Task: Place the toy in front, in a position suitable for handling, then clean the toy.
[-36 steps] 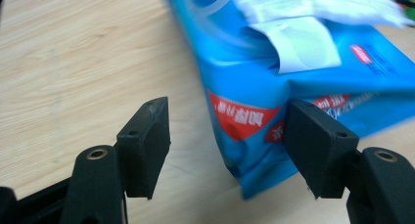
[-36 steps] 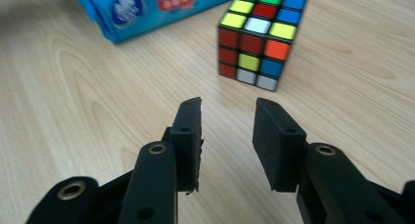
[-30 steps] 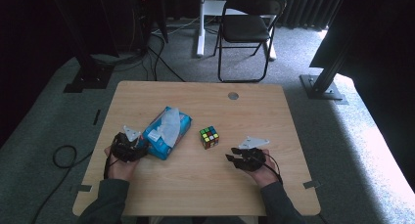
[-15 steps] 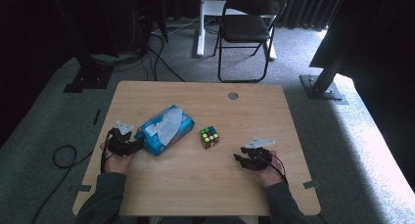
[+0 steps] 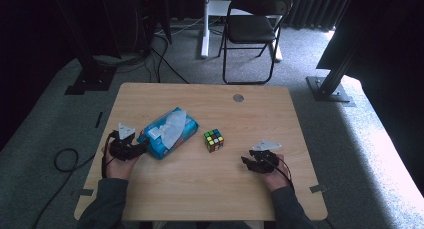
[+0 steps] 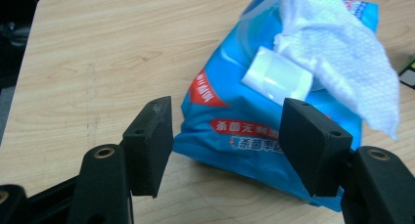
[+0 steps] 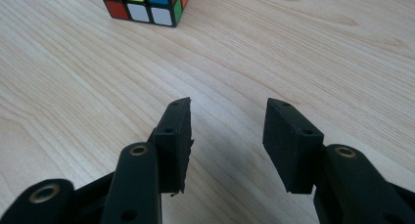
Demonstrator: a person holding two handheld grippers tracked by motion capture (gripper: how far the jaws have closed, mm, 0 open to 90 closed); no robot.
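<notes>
Dark carpet and a folding chair fill the top of the high view, and the wooden table sits mid-frame; left of centre lies the blue wipes pack, with the left gripper at its lower-left end and the right gripper lower right, apart from the puzzle cube. In the left gripper view the pack lies between spread jaws, unpinched, a wipe hanging from its flap at upper right; it looks soft, light and slick, best taken across this near end. In the right gripper view the jaws, just opening, stand empty, with the cube at top left.
</notes>
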